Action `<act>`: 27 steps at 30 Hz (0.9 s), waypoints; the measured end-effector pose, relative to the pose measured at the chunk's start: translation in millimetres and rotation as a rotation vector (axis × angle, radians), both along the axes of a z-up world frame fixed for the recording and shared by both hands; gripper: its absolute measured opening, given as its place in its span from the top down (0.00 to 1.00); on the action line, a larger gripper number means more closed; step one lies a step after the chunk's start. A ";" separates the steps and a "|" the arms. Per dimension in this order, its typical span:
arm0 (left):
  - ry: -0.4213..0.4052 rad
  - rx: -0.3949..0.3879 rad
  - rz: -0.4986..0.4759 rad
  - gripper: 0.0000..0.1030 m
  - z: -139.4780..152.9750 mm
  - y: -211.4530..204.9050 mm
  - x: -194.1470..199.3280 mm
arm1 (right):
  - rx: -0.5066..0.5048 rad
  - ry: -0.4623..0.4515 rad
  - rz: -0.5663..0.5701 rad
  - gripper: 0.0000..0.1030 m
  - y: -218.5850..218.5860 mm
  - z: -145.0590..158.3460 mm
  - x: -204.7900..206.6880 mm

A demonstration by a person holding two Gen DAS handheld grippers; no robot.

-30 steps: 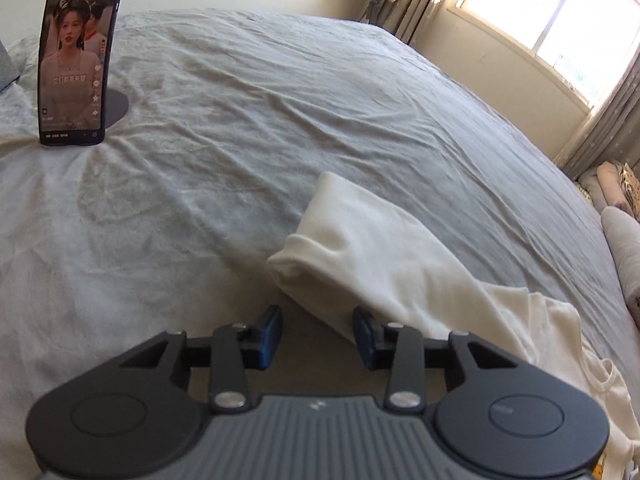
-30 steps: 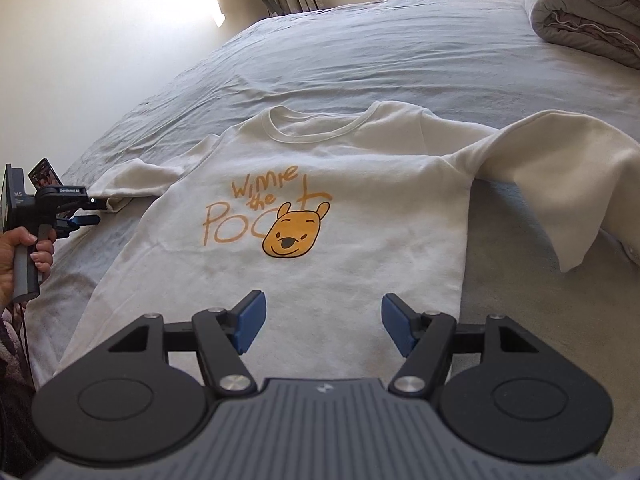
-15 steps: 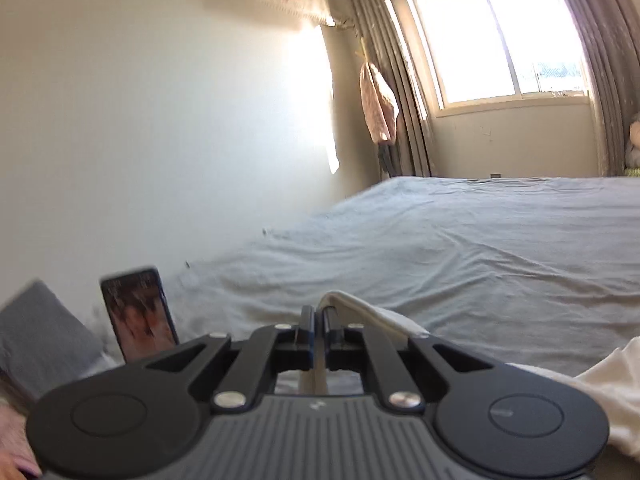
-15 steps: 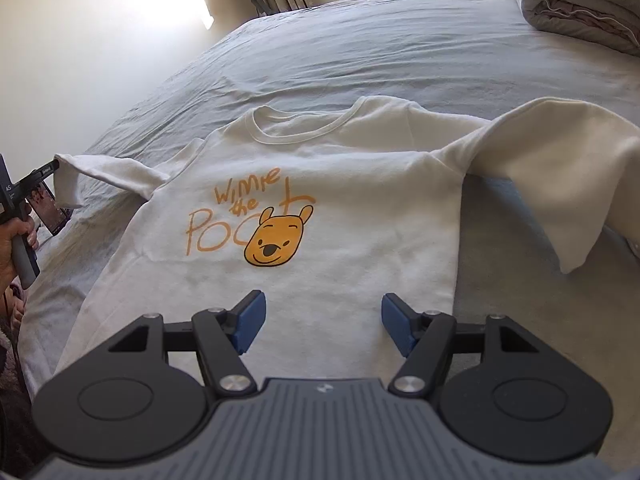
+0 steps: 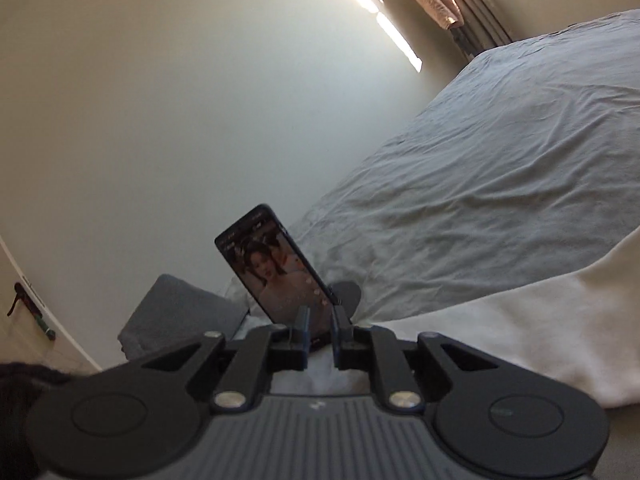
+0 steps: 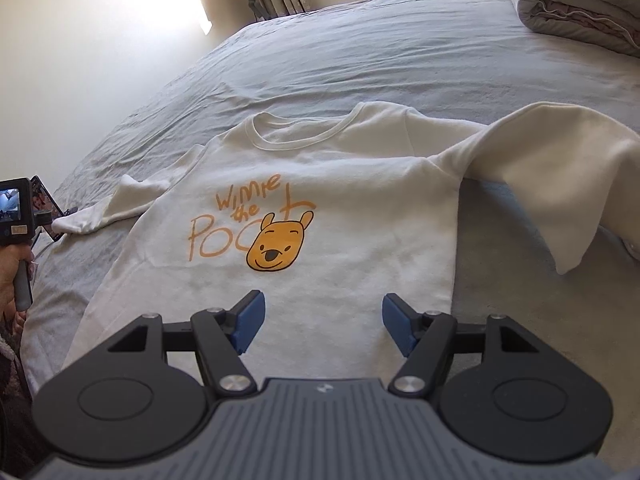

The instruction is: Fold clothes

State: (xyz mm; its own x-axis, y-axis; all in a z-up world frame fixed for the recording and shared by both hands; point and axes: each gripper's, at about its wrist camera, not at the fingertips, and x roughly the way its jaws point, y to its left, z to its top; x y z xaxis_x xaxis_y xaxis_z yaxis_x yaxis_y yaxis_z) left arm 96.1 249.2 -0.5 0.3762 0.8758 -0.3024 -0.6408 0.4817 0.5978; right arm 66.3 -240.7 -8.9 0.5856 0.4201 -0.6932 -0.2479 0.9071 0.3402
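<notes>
A cream sweatshirt (image 6: 320,208) with an orange bear print lies face up on the grey bed (image 6: 400,52). My right gripper (image 6: 323,322) hovers open over its lower hem, nothing between the blue pads. The right sleeve (image 6: 560,168) is bent over towards the front. The left sleeve (image 6: 104,212) lies kinked on the sheet, its cuff beside the hand-held left gripper. In the left wrist view my left gripper (image 5: 321,316) points almost level and rolled; its jaws are opening to a narrow gap with no cloth pinched. The white sleeve (image 5: 500,320) runs under the fingers.
A phone (image 5: 276,272) on a stand with a lit screen stands just beyond the left fingertips, and a grey cushion (image 5: 176,316) lies left of it. A folded duvet (image 6: 576,4) lies at the bed's far right. A person's hand (image 6: 10,276) grips the left handle. The wall runs along the bed's left side.
The left gripper shut on the left sleeve's cuff, rose and rolled, then parted its jaws slightly; the sleeve now lies bent nearer the body. The right gripper stayed still and open.
</notes>
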 end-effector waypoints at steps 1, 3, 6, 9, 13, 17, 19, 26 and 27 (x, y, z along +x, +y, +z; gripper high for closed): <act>-0.011 -0.034 0.015 0.87 0.3 4.5 -2.0 | 0.001 0.000 -0.001 0.33 -0.1 0.1 0.1; -0.038 -0.096 0.017 0.84 1.4 7.2 -8.1 | 0.003 -0.001 -0.006 0.32 -0.3 0.2 0.1; -0.074 -0.175 0.006 0.75 2.7 4.1 -10.4 | 0.000 -0.002 -0.016 0.32 -1.2 0.4 0.6; -0.116 -0.244 -0.021 0.66 8.4 -5.6 -10.3 | 0.004 -0.003 -0.036 0.31 -5.3 1.2 1.2; -0.148 -0.383 -0.091 0.63 12.9 -18.9 -6.8 | 0.009 -0.010 -0.071 0.29 -13.1 4.0 1.4; -0.166 -0.517 -0.164 0.54 15.0 -36.2 -3.9 | 0.013 -0.013 -0.123 0.28 -24.2 6.4 1.9; -0.170 -0.575 -0.201 0.51 15.8 -44.3 -3.0 | 0.016 -0.011 -0.157 0.27 -31.8 6.9 2.1; -0.199 -0.754 -0.357 0.40 19.5 -81.3 -7.5 | 0.048 0.007 -0.346 0.26 -71.1 8.1 1.9; -0.208 -0.786 -0.396 0.40 21.1 -89.4 -9.2 | 0.058 0.014 -0.383 0.26 -78.9 8.1 1.4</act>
State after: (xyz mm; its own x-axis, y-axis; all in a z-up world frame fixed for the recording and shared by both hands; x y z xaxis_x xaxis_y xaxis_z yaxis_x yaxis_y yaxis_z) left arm 86.9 159.8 20.6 0.7200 0.2403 -0.6510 -0.3998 0.9104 -0.1061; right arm 67.6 -319.6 -0.8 0.6988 0.2112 -0.6835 0.1103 0.9121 0.3947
